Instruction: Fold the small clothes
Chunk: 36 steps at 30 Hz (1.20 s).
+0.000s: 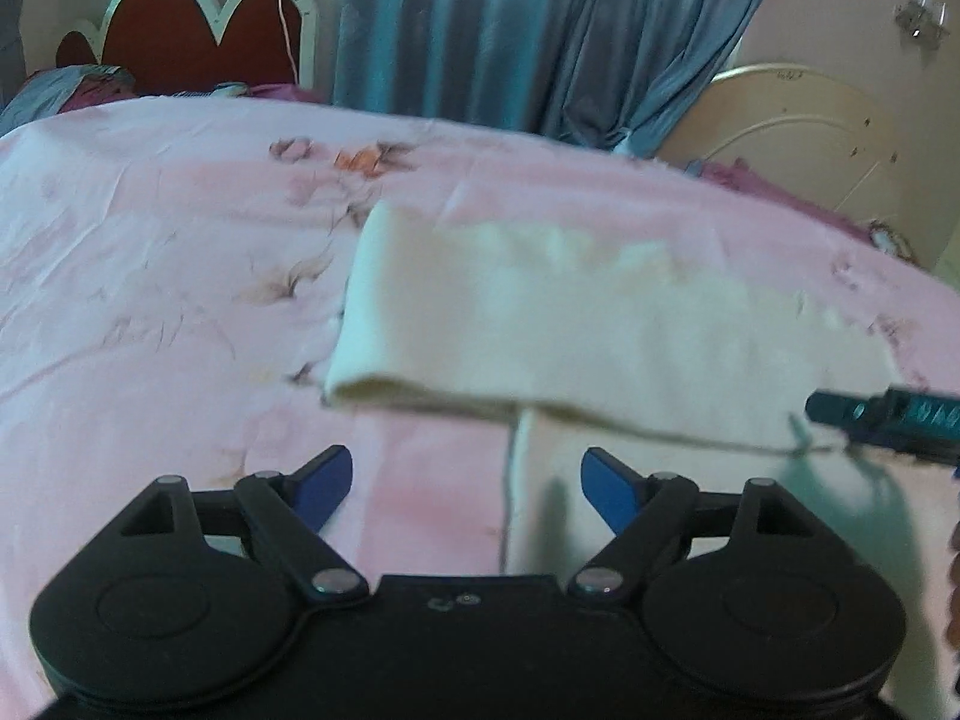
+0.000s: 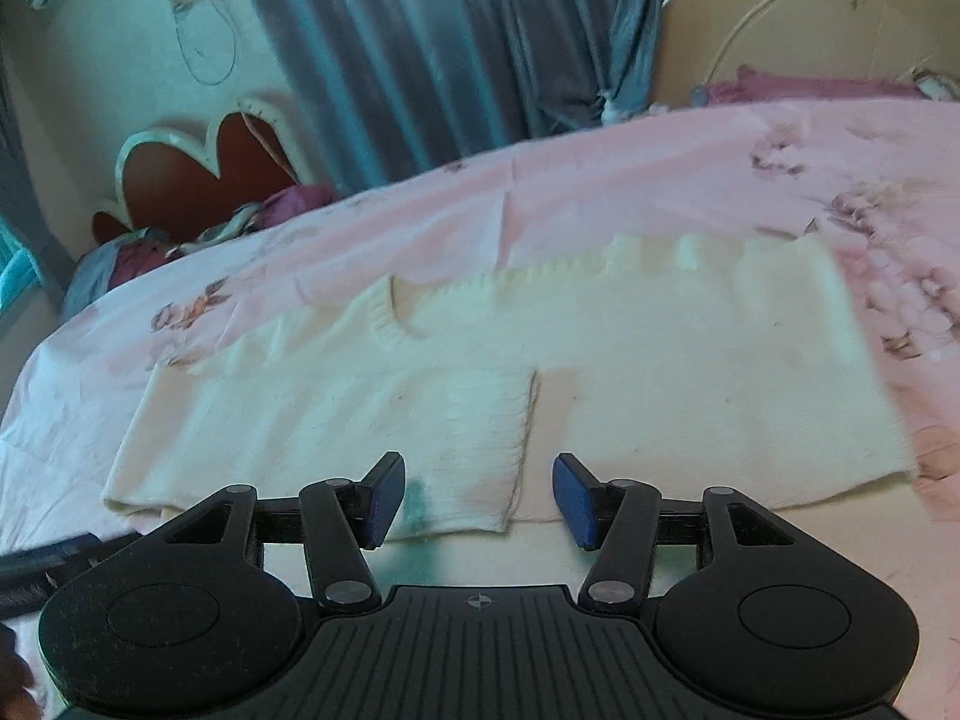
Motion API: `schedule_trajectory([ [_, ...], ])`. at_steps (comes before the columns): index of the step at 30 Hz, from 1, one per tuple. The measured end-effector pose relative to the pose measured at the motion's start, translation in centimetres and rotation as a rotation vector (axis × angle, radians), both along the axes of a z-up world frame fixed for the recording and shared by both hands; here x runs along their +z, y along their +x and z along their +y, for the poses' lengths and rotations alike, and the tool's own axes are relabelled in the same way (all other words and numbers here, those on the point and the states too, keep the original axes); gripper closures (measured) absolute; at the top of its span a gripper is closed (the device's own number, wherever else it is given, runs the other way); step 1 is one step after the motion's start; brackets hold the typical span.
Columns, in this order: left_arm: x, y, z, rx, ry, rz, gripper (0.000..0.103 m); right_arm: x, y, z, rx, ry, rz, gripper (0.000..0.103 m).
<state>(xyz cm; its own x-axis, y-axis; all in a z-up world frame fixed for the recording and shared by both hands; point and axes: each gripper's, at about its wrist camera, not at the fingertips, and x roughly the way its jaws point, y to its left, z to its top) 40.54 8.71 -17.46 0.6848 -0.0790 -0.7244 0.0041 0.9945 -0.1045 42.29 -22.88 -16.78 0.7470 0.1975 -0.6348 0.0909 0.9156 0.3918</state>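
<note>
While both jaws gape empty, cream sweater (image 2: 630,372) lies flat — long axis crosswise, neck leftward.

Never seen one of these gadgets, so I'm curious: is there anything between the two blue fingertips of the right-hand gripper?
Only cloth. In the right wrist view the right gripper stands open over the cream sweater, and the end of its folded-in sleeve lies in the gap, unpinched.
</note>
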Motion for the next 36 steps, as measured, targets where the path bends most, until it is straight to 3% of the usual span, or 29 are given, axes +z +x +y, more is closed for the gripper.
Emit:
schedule_trajectory([
  [4, -0.6, 0.9, -0.8, 0.013, 0.034, -0.008, 0.022, -0.1, 0.9, 1.2, 0.032, -0.019, 0.002, 0.05],
  [6, -1.0, 1.3, -1.2, 0.029, 0.056, -0.012, 0.022, -0.2, 1.4, 2.0, 0.066, -0.024, 0.015, 0.096],
  [8, -1.3, 1.1, -1.1, 0.037, 0.067, -0.015, 0.022, 0.0, 1.6, 2.4, 0.085, -0.026, 0.015, 0.095],
  [11, -1.7, 1.1, -1.2, 0.045, 0.083, -0.029, 0.021, 1.7, 1.0, 1.8, 0.076, -0.069, -0.061, 0.096],
  [14, -1.9, 1.4, -1.1, 0.063, 0.087, -0.041, 0.02, 3.8, 0.0, 0.1, 0.033, -0.128, -0.132, 0.096],
  [17, -1.9, 1.7, -0.9, 0.085, 0.079, -0.053, 0.022, 4.5, -0.4, -1.9, 0.011, -0.185, -0.145, 0.096],
  [20, -1.7, 1.9, -0.8, 0.091, 0.069, -0.074, 0.032, 3.4, -0.8, -4.2, -0.021, -0.221, -0.101, 0.096],
  [22, -1.6, 1.9, -1.0, 0.069, 0.068, -0.091, 0.046, 2.3, -1.1, -5.7, -0.062, -0.225, -0.07, 0.096],
  [29, -1.6, 1.7, -2.3, 0.007, 0.085, -0.116, 0.075, 0.6, -2.3, -8.8, -0.135, -0.27, -0.022, 0.096],
  [31, -1.7, 1.7, -2.6, -0.012, 0.088, -0.114, 0.085, -0.4, -2.0, -9.2, -0.138, -0.242, 0.029, 0.096],
  [36, -1.7, 2.0, -2.5, -0.023, 0.074, -0.097, 0.086, -0.7, -2.9, -9.9, -0.16, -0.199, 0.024, 0.095],
])
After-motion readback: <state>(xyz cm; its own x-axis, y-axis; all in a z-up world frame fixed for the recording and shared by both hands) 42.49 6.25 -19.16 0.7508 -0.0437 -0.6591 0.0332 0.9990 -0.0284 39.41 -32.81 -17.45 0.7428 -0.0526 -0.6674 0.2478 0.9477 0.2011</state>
